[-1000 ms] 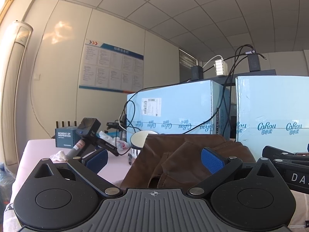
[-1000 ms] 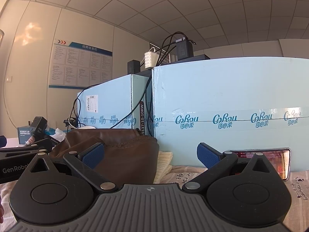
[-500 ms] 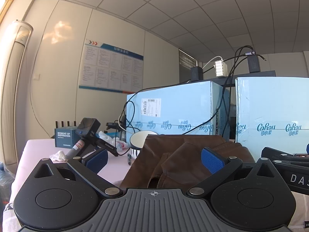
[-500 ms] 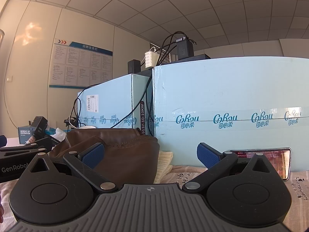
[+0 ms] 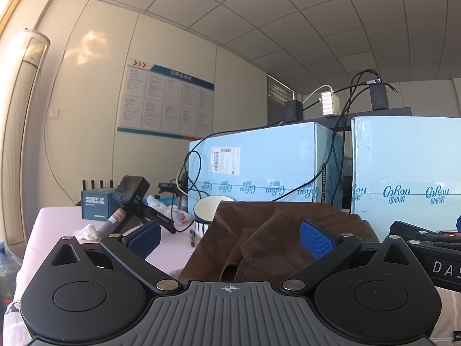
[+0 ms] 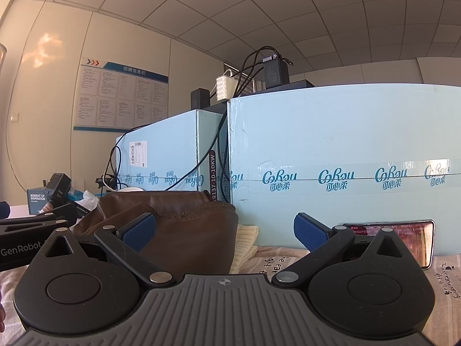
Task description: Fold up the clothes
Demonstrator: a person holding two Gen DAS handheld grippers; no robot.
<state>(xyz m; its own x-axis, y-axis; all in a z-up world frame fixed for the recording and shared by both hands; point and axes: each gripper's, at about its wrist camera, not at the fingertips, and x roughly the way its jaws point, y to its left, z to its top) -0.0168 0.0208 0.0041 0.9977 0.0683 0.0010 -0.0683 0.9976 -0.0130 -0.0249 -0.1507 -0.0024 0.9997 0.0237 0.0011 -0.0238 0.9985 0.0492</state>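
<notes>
Two hand-held claws rest low over a table, both pointing at a brown garment (image 5: 268,239) that lies in a rumpled, partly folded heap just ahead of them. The left claw (image 5: 229,238) is spread wide and grips nothing; the brown cloth fills the gap beyond its blue pads (image 5: 315,242) without touching them. The right claw (image 6: 224,230) is also wide open and empty, with the garment (image 6: 184,225) in front of its left finger and a pale yellow knitted cloth (image 6: 245,242) peeking out just beside the heap.

The work appears to be at its start, or paused between folds: no edge is in either grasp. The next move probably calls for finding a free hem or corner of the brown cloth, closing on it, and lifting it clear so it can be spread flat. The thick, soft layers may slip or bunch.

As for containers, a white bowl (image 5: 206,210) with a dark striped base stands behind the garment; its contents are hidden. Two large pale blue cardboard boxes (image 6: 345,158) are taped shut behind everything, with chargers and cables on top. A small dark box (image 5: 96,203) sits closed at far left. A phone (image 6: 403,236) leans against the nearer blue box.
</notes>
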